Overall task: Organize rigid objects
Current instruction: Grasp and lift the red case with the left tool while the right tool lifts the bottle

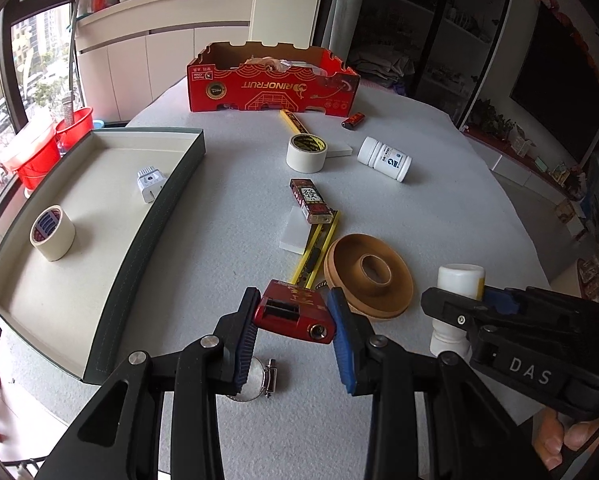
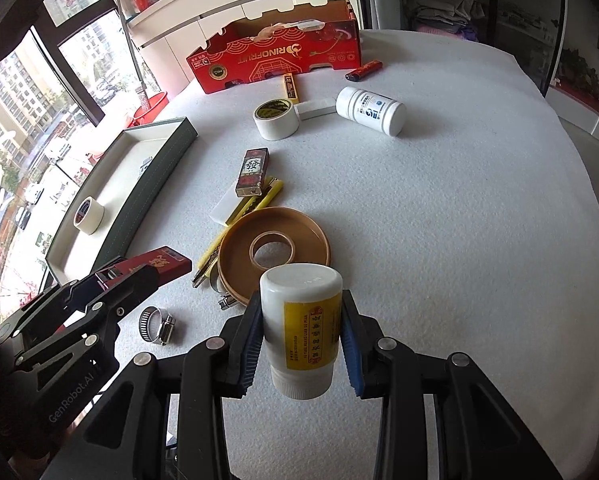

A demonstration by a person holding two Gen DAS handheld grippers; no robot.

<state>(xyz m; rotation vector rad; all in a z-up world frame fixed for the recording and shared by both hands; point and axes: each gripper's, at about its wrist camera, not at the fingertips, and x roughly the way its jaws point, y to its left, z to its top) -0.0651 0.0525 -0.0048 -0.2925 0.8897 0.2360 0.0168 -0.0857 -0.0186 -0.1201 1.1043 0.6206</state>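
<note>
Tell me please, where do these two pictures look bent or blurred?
Left wrist view: the tray edges curve from the fisheye lens, and the lower left corner is smeared. Right wrist view: the table edge bows, and the windows are washed out by daylight.

A white-covered table [image 1: 439, 208] carries a green tray [image 1: 147, 216] at left, a red carton [image 1: 271, 92] (top centre), tape roll [image 1: 306, 153], white bottle [image 1: 384, 159], brown disc [image 1: 369, 276] and hose clamp [image 2: 156, 325].

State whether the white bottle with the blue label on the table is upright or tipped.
Tipped: the white bottle lies on its side on the table, cap end toward the tape roll.
</note>
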